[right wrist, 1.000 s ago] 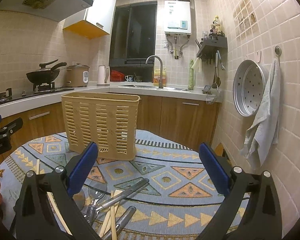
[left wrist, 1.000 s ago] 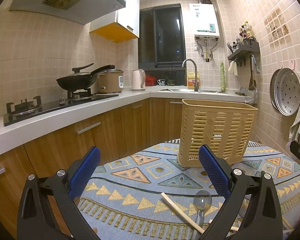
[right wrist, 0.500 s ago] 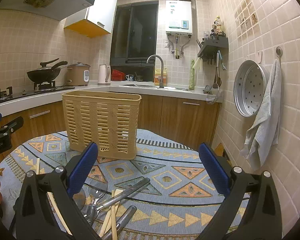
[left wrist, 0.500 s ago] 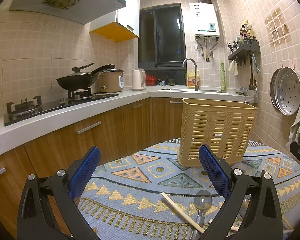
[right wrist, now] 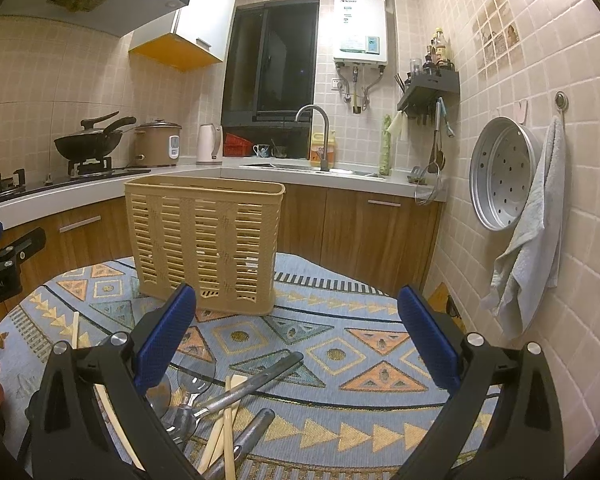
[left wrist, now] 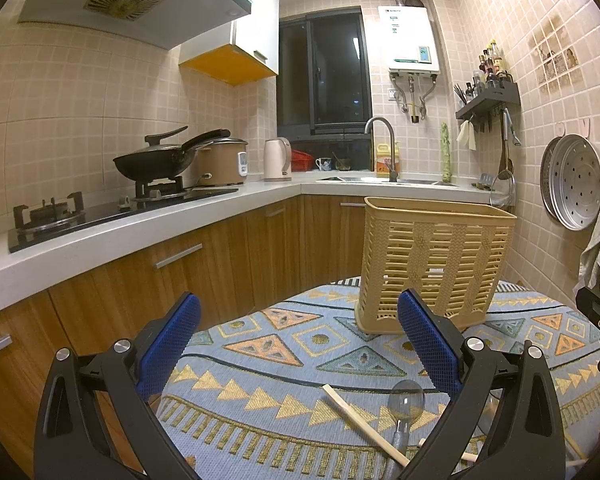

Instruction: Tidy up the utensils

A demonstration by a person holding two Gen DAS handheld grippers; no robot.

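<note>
Hovering spread and empty over the patterned tabletop [left wrist: 268, 360], left tongs [left wrist: 298, 344] and right tongs [right wrist: 296, 338] face the beige basket [right wrist: 204, 240]; utensil pile [right wrist: 220, 404] lies near the right tongs, so probably pinch one handle mid-shaft, not several.

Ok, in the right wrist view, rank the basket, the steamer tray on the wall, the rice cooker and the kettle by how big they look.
1. basket, by far the largest
2. steamer tray
3. rice cooker
4. kettle

The basket stands nearest the camera, so its lead is partly nearness. The cooker and kettle sit far back.
</note>
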